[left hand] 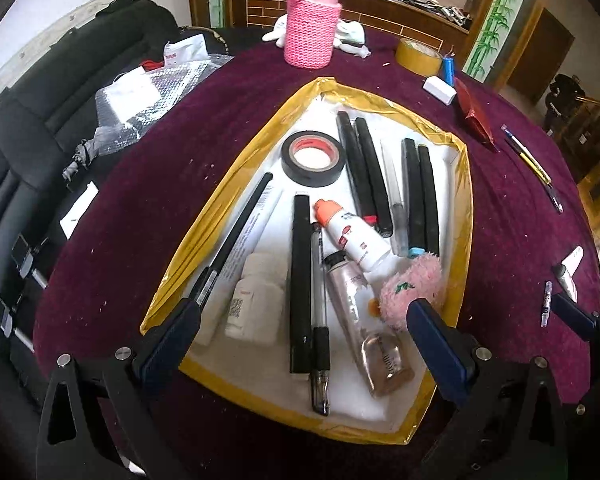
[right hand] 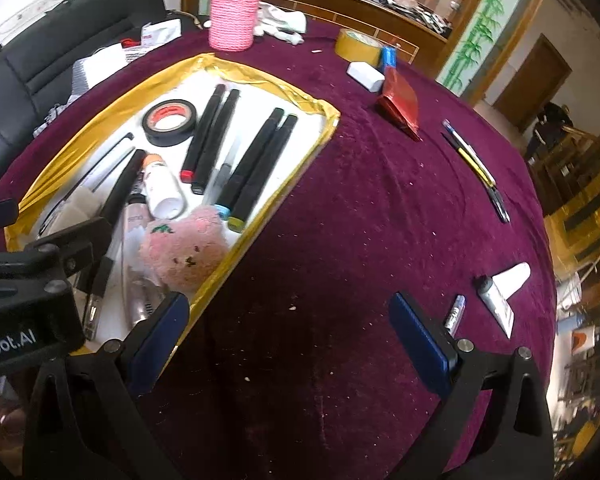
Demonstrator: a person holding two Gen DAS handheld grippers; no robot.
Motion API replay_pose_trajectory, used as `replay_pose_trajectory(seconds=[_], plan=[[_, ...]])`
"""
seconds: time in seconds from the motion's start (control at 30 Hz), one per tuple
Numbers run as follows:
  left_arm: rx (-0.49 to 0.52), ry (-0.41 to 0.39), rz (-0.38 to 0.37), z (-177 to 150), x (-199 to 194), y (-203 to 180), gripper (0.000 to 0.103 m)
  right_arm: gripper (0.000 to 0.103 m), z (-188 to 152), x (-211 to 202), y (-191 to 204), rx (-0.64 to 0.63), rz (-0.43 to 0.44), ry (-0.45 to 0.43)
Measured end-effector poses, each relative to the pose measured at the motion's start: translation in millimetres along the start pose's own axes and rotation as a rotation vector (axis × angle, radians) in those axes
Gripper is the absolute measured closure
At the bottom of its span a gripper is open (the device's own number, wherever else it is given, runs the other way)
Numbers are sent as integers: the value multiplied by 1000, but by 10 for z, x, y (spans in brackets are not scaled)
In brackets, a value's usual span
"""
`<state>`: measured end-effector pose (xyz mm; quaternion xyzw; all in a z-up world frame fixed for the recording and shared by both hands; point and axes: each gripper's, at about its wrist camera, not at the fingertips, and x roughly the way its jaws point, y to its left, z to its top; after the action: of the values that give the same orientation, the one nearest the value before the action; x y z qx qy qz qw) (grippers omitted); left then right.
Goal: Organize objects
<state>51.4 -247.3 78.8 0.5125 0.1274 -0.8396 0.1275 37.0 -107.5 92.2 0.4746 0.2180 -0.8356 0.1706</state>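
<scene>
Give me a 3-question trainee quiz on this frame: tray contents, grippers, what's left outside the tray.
1. True or false: the black roll of electrical tape lies inside the gold-edged white tray.
2. Multiple choice: what is the left gripper doing? A) shut on a black marker B) open above the tray's near end, holding nothing C) shut on the pink plush toy
3. Short answer: which two small items lie on the maroon velvet cloth just beyond the right gripper's right finger?

Key:
1. True.
2. B.
3. A small white-labelled pen-like stick and a grey squeeze tube with a white cone cap, both outside the tray.
</scene>
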Motion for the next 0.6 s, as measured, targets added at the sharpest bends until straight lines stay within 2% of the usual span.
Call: replay_pose_trajectory(seconds=[0.6], plan=[[17,-3,-32,53,13,-5,2,2,-42,-28,37,-14,-22,6]])
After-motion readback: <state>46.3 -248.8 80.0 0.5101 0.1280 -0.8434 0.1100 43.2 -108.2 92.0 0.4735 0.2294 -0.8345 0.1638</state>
